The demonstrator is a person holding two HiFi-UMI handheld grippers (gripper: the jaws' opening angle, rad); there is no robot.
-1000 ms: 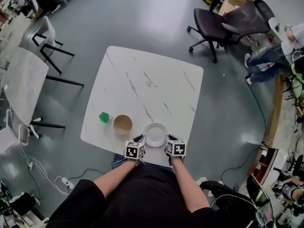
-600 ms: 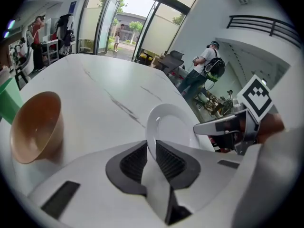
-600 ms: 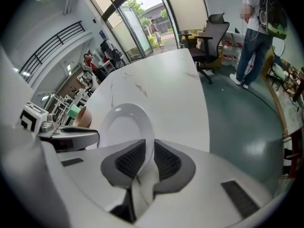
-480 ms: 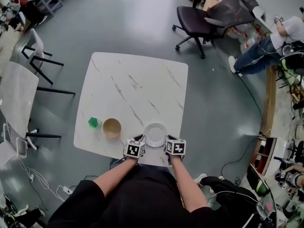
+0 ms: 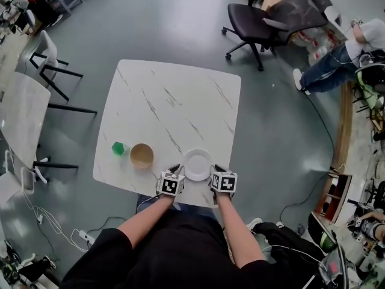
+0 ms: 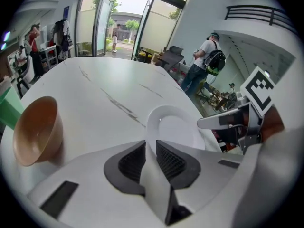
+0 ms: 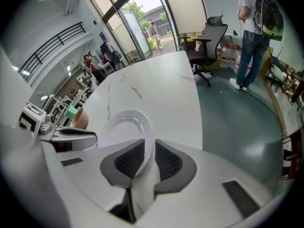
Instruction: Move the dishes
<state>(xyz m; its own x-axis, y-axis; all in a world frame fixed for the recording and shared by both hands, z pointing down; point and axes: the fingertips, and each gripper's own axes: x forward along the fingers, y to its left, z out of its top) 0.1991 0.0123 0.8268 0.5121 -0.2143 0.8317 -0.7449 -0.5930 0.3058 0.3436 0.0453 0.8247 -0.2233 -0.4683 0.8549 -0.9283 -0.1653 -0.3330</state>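
Note:
A white plate lies near the front edge of the white marble table. My left gripper is shut on its left rim and my right gripper on its right rim. In the left gripper view the rim runs between the ribbed pads of the left gripper, and the plate spreads out beyond them. The right gripper view shows the plate pinched the same way by the right gripper. A brown bowl stands left of the plate, with a green cube beyond it.
A black office chair stands past the table's far right corner. Another table and chairs are at the left. A person sits at the right. Cables lie on the floor at the lower left.
Both grippers have carried the plate to the right, away from the brown bowl, and then held still. The bowl and the cube have stayed in place.

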